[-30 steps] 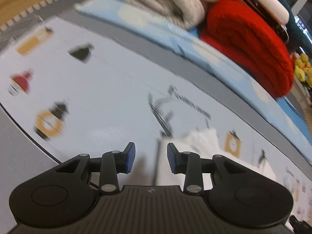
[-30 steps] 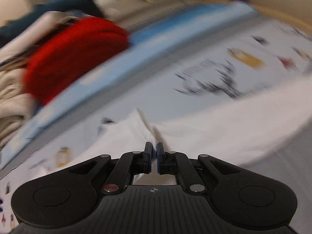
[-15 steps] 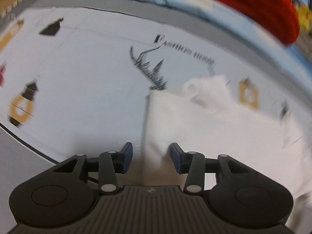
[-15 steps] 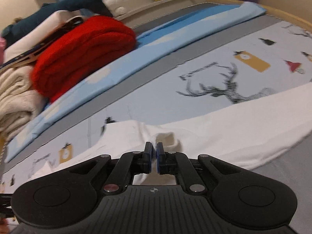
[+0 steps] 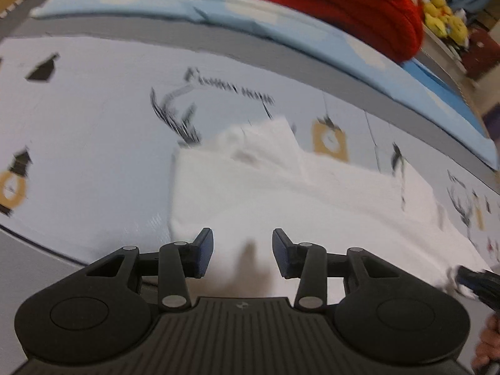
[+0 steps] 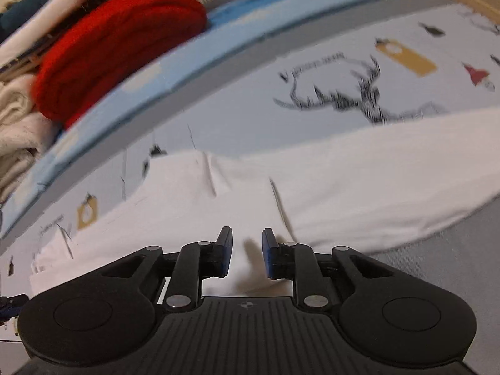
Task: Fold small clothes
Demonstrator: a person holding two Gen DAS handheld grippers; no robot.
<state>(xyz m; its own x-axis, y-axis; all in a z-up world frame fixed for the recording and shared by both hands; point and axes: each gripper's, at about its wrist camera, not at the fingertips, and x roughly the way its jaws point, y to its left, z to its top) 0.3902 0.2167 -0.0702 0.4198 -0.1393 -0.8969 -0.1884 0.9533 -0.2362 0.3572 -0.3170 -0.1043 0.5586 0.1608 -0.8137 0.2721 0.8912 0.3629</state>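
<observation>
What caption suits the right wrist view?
Open right gripper over a white garment lying on the printed sheet, red blanket behind.

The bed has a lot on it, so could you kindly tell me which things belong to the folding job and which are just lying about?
Part of the job:
- white garment, spread on the printed sheet
- left gripper, open over it
- right gripper, open over it

Just lying about:
- red knit blanket
- cream knit
- light blue cloth
- yellow plush toys
</observation>
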